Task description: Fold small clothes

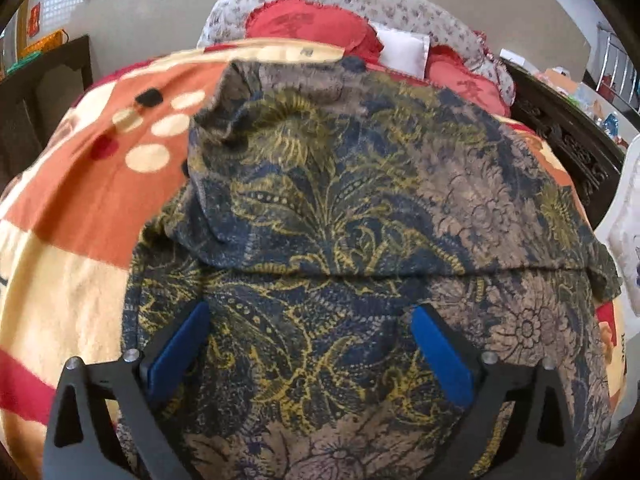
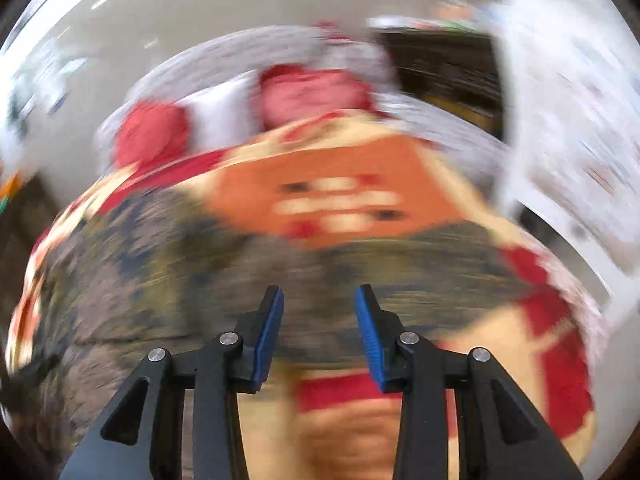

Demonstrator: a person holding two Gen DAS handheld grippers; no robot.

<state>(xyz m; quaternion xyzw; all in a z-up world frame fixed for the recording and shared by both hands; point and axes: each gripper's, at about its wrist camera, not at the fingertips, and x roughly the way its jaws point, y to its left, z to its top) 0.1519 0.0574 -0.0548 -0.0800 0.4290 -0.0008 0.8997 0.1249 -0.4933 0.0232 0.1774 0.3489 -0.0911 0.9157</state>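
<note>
A dark blue, brown and yellow floral garment [image 1: 340, 208] lies on the orange and cream blanket [image 1: 80, 208], with one layer folded over and its fold edge running across the middle. My left gripper [image 1: 312, 312] is wide open just above the garment's near part, holding nothing. The right wrist view is motion-blurred. There my right gripper [image 2: 319, 296] is open and empty over the garment's near right edge [image 2: 200, 264], with the blanket [image 2: 348, 440] below it.
Red pillows [image 1: 308, 24] and a white pillow [image 1: 404, 50] sit with a floral quilt [image 1: 400, 4] at the head of the bed. Dark wooden furniture [image 1: 560, 136] stands at the right and a dark cabinet [image 1: 44, 80] at the left.
</note>
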